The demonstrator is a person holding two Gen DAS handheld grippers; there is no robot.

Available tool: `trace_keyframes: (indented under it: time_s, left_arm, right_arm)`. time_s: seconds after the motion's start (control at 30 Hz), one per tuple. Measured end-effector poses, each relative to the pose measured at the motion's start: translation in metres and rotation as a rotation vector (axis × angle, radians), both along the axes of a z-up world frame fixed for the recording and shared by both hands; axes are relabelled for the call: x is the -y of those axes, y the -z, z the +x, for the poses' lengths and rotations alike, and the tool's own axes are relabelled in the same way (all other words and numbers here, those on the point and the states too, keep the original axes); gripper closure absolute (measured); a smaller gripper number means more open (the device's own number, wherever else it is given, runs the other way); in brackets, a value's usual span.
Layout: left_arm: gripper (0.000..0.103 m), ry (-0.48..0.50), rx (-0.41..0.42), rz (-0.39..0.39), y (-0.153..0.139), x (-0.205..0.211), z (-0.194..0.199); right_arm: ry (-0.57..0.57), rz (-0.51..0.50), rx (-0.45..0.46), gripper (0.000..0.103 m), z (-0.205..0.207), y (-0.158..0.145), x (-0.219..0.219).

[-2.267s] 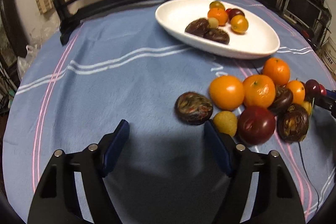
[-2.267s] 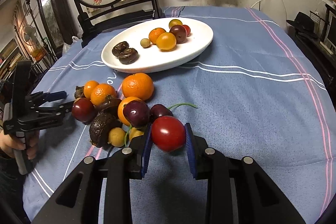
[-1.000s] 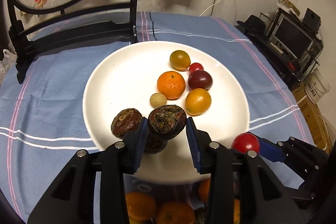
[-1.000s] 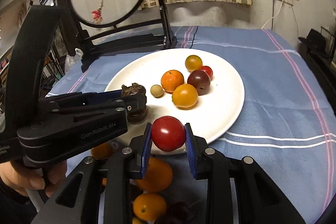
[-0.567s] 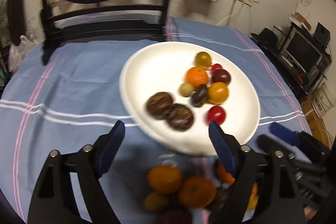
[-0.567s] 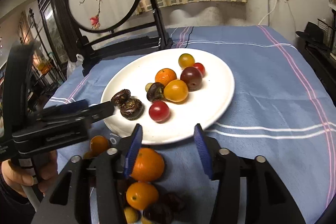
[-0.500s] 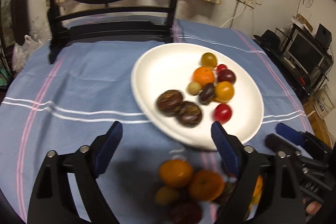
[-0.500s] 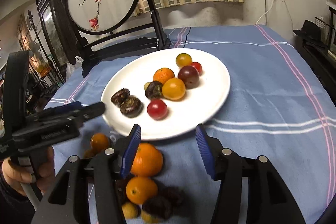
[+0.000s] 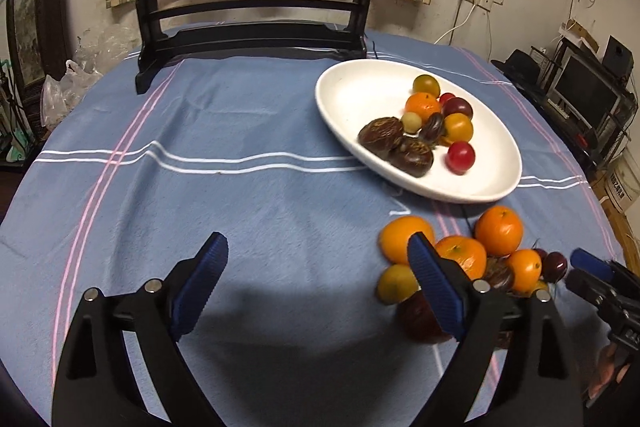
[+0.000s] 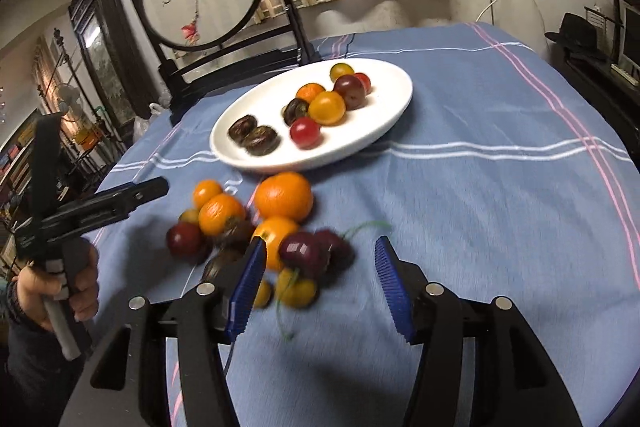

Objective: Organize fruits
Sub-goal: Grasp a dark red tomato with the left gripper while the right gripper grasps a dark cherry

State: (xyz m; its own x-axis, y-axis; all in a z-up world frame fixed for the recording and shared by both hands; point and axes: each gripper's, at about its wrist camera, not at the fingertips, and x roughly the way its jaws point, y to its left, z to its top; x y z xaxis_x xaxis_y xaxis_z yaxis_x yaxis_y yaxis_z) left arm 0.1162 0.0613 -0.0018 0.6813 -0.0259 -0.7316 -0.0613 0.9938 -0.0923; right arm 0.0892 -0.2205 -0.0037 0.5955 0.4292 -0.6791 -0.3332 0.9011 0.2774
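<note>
Your left gripper (image 9: 316, 283) opening wide over bare cloth, empty, your right gripper (image 10: 320, 283) opening, nothing between its pads, loose fruit pile (image 10: 256, 223) near the tabletop's front edge, white plate (image 10: 384, 123) of fruit behind it

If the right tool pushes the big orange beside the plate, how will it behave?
The big orange looks round and smooth, so it would probably roll on the flat cloth. It touches another orange in the pile, so that neighbour would likely shift. Its skin looks firm, probably not fragile.
</note>
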Motion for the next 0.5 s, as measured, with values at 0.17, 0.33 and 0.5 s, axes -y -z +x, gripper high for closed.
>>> trace_keyframes:
  time_s: [0.17,0.33,0.5]
  left_arm:
    - [0.013,0.034,-0.014,-0.061,-0.001,-0.005,0.000]
    - [0.011,0.054,0.006,-0.034,-0.008,0.000,-0.007]
    - [0.010,0.070,-0.014,-0.052,-0.008,0.002,-0.010]
  right_arm:
    - [-0.034,-0.070,-0.026,0.046,-0.010,0.008,-0.012]
    - [-0.048,-0.174,-0.037,0.049,-0.008,0.013,-0.028]
    - [-0.019,-0.162,-0.033,0.049,0.002,0.007,-0.026]
